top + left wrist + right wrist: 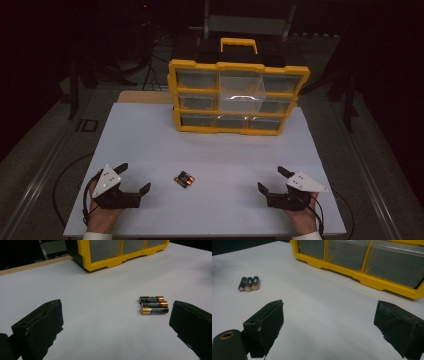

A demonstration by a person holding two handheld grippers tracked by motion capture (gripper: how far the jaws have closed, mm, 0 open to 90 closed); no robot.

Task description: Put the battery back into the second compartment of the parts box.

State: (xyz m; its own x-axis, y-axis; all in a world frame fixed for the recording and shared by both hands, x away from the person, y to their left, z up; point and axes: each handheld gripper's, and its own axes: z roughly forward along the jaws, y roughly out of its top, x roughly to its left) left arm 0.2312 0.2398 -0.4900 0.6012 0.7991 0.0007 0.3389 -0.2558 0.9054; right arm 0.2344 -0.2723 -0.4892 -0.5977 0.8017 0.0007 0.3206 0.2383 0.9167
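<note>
Batteries [184, 179], three AA cells lying side by side and touching, rest on the white worktop [210, 145] between the two tongs, nearer the left tongs [131, 181] than the right tongs [274, 180]. Both tongs stand wide and hold nothing. The cells look small, stiff, smooth and apt to roll; gripping one across its middle seems safest. The high view takes in the whole yellow drawer organizer [239, 95] beyond; the left gripper view reveals the gold-and-black labels.
</note>
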